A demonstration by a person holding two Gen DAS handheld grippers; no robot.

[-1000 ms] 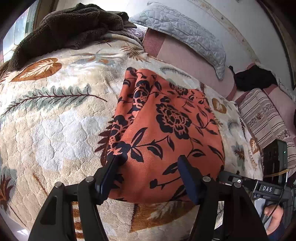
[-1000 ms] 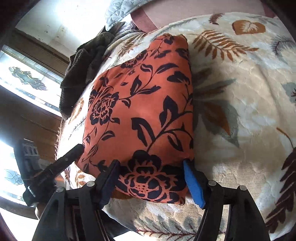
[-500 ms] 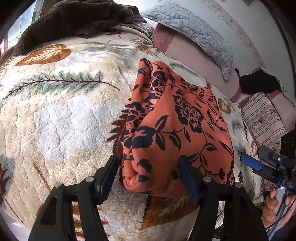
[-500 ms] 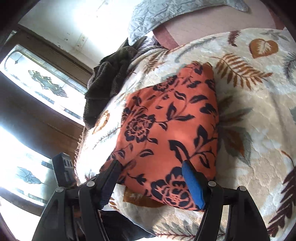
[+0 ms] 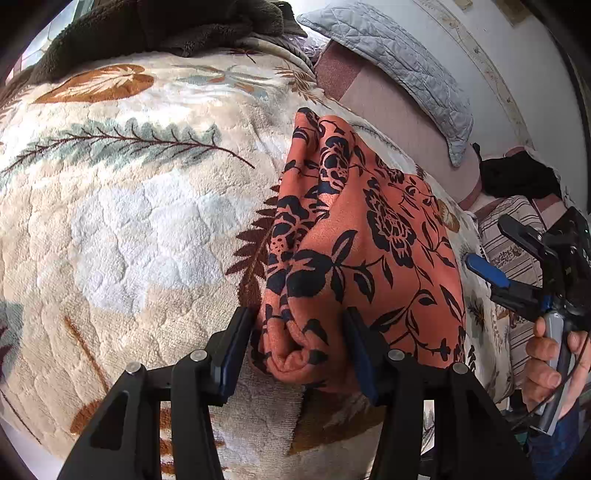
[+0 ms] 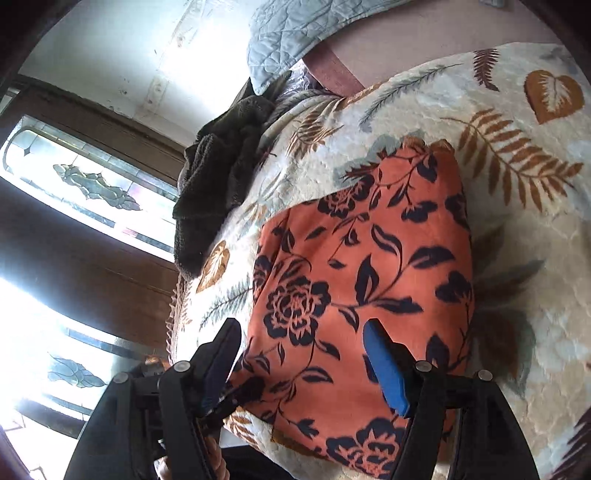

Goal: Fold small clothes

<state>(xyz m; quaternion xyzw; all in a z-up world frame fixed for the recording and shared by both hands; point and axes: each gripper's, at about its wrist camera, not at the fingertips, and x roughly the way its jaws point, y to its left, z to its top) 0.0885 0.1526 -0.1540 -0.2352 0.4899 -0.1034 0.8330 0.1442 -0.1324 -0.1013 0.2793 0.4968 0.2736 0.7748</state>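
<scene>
- Two fingers of the left gripper (image 5: 297, 343) stand apart on either side of the bunched near corner of the orange floral garment (image 5: 369, 251); the left finger (image 5: 236, 343) lies just beside the cloth, and whether it presses it cannot be told. Treat the corner as bracketed, not gripped.
- Close fully on all the stacked layers at that rolled edge before you lift, since a thick fleece-like cloth may shed its lower layers from a shallow pinch.
- Keep the right gripper (image 6: 301, 354) spread as it is, hanging over the near part of the garment (image 6: 362, 280) with nothing between its fingers; the blue pad (image 6: 384, 369) sits above the cloth.
- Bring the right gripper down onto the matching near edge so both corners travel together and the fold line stays straight.
- Note the location: the garment lies already doubled on the leaf-patterned blanket (image 5: 129, 229) covering the bed, well apart from the dark brown throw (image 5: 159, 26) and the grey quilted pillow (image 5: 388, 62).
- Carry the fold low across the blanket; its plush pile will likely drag the lower layer.
</scene>
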